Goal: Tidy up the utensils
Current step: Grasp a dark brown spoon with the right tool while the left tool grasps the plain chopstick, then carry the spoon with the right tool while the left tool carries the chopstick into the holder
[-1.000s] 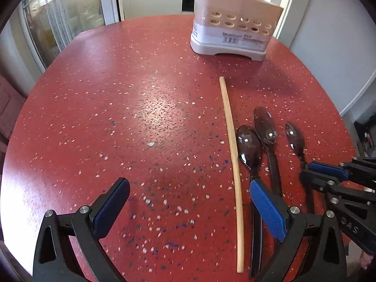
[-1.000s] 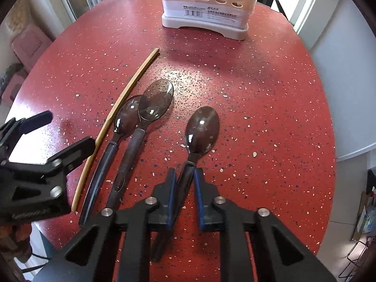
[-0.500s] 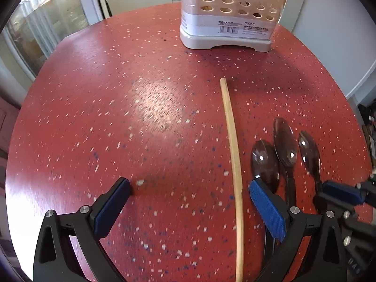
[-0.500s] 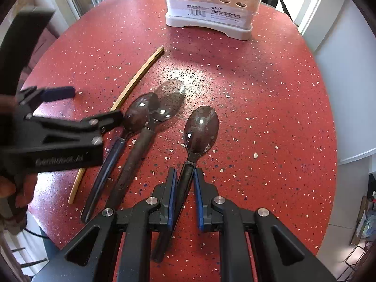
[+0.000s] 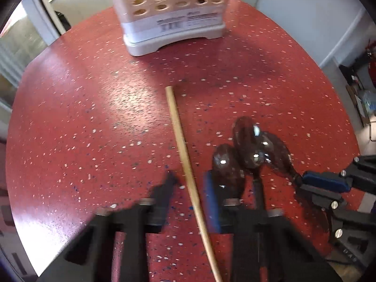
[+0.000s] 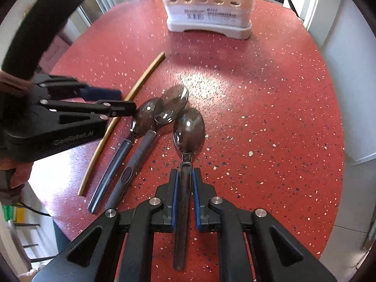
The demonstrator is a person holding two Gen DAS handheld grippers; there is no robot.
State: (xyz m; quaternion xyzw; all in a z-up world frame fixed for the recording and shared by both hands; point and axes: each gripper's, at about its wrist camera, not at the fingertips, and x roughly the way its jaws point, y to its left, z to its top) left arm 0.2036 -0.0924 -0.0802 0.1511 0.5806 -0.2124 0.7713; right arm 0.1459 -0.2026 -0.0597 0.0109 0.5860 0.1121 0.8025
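The left gripper (image 5: 190,184) points steeply down at the red speckled table (image 6: 270,117). Its jaws are closing and stand narrow, 1 finger on each side of the wooden chopstick (image 5: 178,131). In the blurred left wrist view a strip of table shows between the stick and each pad, so no firm grip can be seen. The chopstick lies flat on the table. Its far end points toward the white utensil holder (image 6: 209,7) but stops well short of it.

The right gripper (image 6: 185,175) has its jaws closing, and they are clamped narrow on the dark handle of 1 spoon (image 6: 189,129). The blue pads sit against both sides of the handle. The spoon's bowl points ahead toward the holder, and its handle runs back between the fingers.

2 more spoons lie between the chopstick and the held spoon. 1 is a dark-handled spoon (image 6: 148,115) just beside the stick. The other is a larger spoon (image 6: 175,103), and its bowl overlaps the first one's. The held spoon's bowl is touching or just short of the larger bowl; the pictures do not settle which.

The holder stands upright at the far edge of the table, with 2 rows of round holes in its front wall.
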